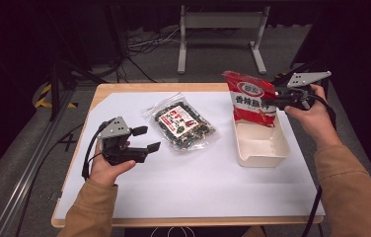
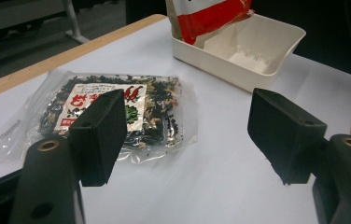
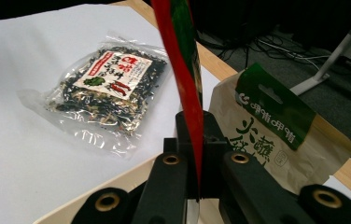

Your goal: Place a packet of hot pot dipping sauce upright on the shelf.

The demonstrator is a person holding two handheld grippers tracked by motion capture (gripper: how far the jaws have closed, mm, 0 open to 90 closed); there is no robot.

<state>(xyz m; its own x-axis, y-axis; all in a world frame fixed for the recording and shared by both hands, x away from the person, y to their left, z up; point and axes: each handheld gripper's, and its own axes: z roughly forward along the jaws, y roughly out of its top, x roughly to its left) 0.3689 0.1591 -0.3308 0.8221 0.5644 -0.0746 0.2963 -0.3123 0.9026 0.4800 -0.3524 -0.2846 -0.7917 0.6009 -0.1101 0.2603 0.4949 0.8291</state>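
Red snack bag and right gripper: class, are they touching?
Touching. The right gripper view shows the right gripper with its jaws shut on the edge of the red snack bag.

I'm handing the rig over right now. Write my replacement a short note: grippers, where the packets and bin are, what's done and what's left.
Right gripper: shut on the edge of the red snack bag, holding it upright with its bottom in the far end of the cream bin.
Left gripper: open, nothing between the jaws, resting on the white sheet beside the clear packet.
A tan and green pouch lies just beyond the bin.
Done: red bag nearly in the bin.
Left: release it; clear packet looks next.
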